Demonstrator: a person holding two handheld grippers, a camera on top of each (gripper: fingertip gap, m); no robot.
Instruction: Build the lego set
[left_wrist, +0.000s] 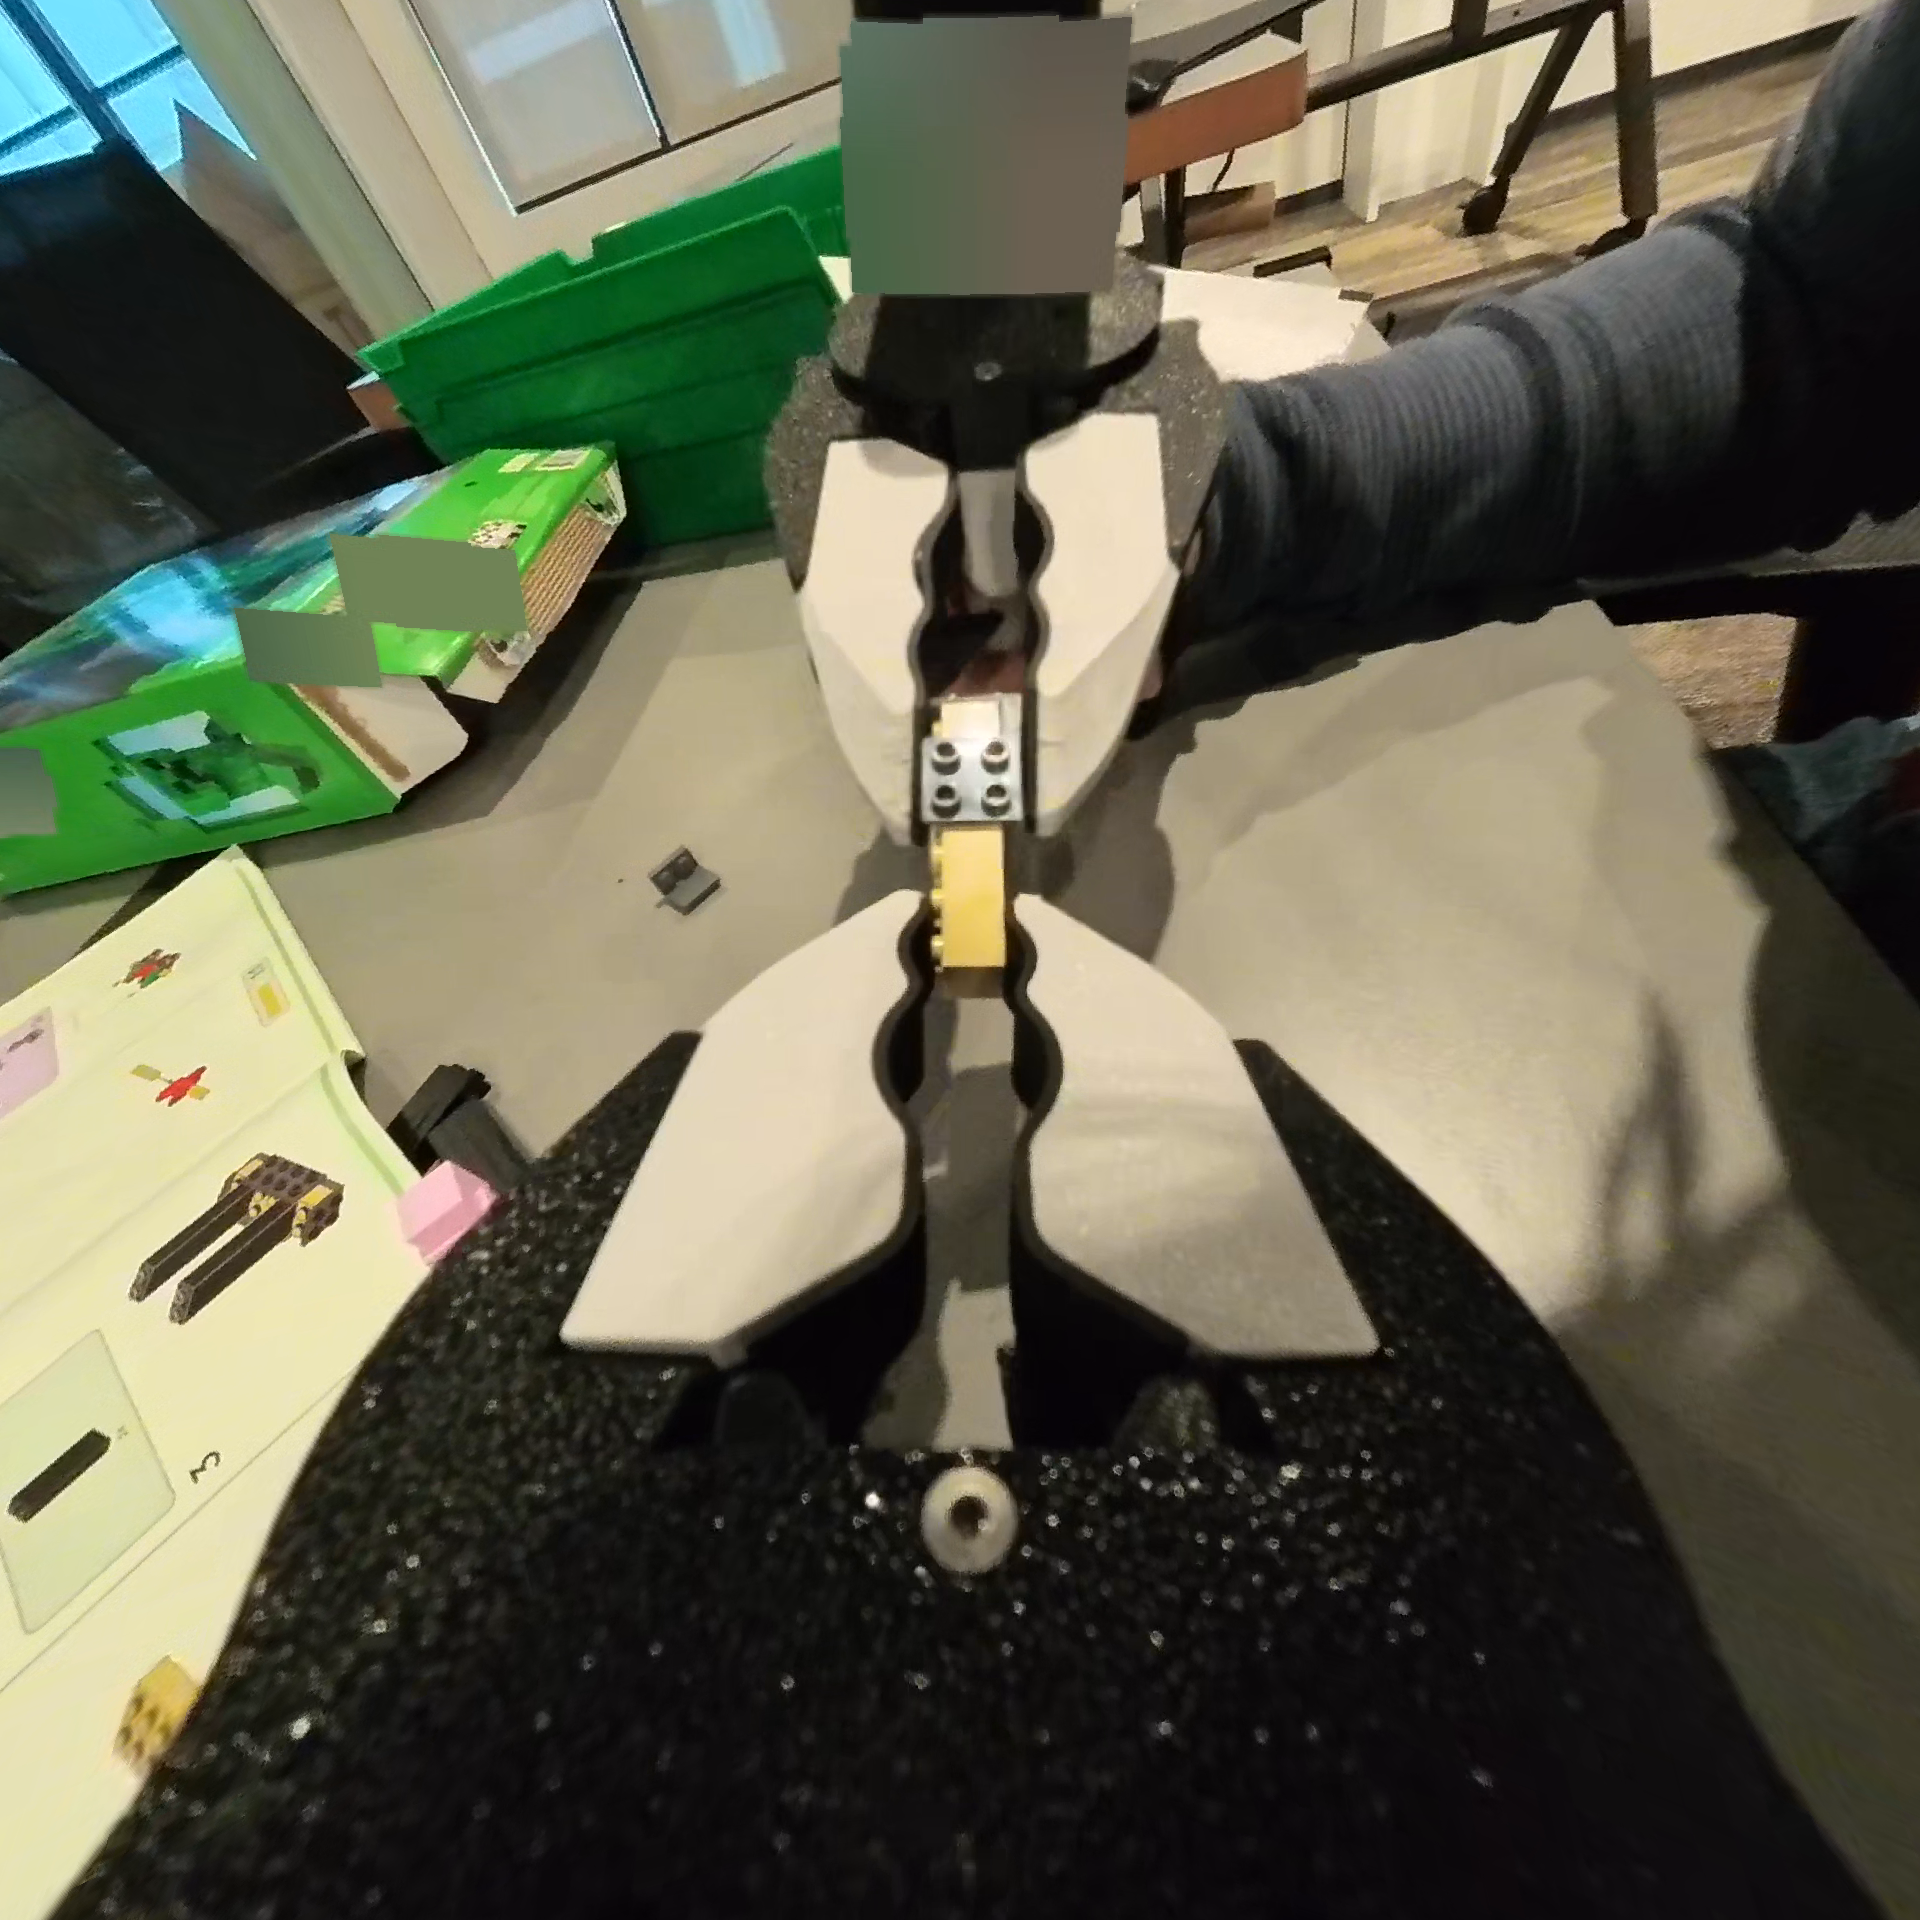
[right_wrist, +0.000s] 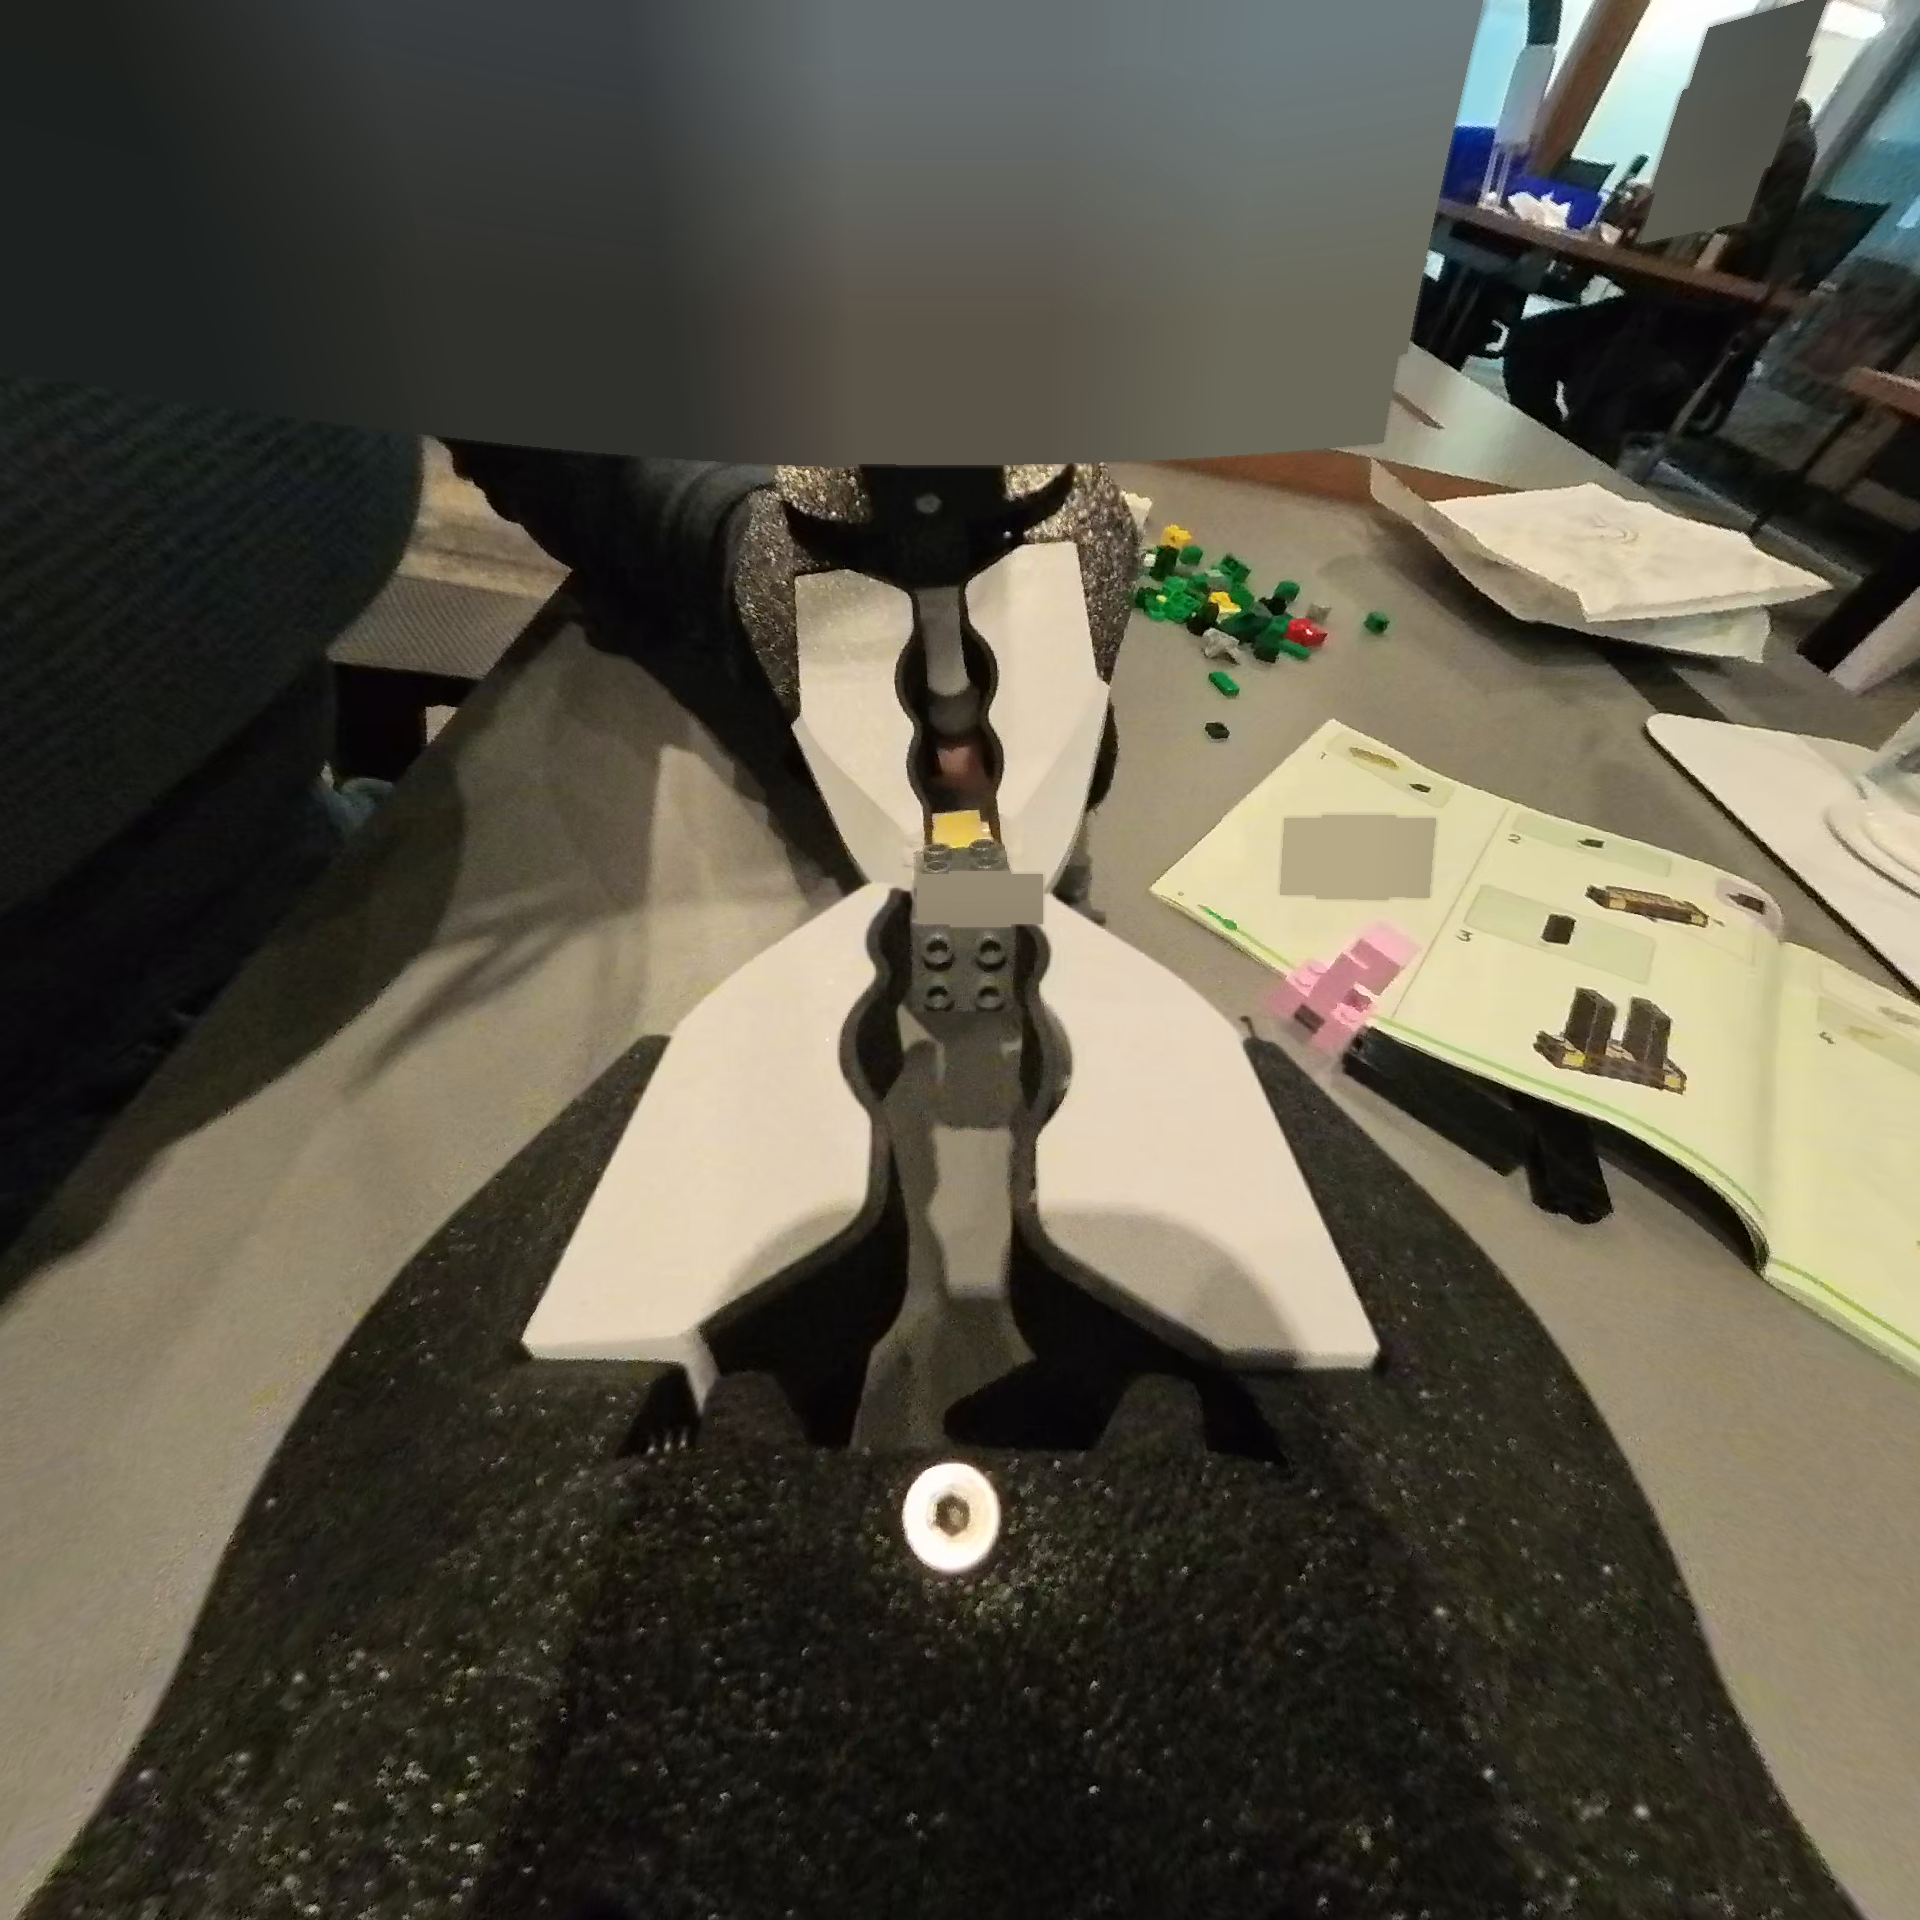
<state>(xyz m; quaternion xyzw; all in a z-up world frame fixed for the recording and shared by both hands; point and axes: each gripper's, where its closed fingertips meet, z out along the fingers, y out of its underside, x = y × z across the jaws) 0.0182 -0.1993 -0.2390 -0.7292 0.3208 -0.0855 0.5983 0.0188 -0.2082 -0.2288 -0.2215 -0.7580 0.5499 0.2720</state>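
My left gripper (left_wrist: 971, 935) is shut on a tan-yellow brick (left_wrist: 971, 909) at its fingertips. My right gripper (left_wrist: 971, 821) faces it tip to tip and is shut on a grey 2x2 studded piece (left_wrist: 971, 779). The grey piece touches the far end of the tan brick. In the right wrist view my right gripper (right_wrist: 961, 940) holds the grey piece (right_wrist: 966, 971), studs up. The left gripper (right_wrist: 958, 847) is opposite with the yellow brick (right_wrist: 958, 828). A mosaic patch hides the joint between the two pieces. Both are held above the grey table (left_wrist: 623, 987).
An open instruction booklet (right_wrist: 1558, 987) lies on the table, with a pink build (right_wrist: 1340, 987) and black long bricks (left_wrist: 462, 1122) at its edge. A pile of loose bricks (right_wrist: 1226, 613), a small dark piece (left_wrist: 684, 881), a green box (left_wrist: 208, 748), green bins (left_wrist: 623, 343) and white bags (right_wrist: 1590, 571) lie around.
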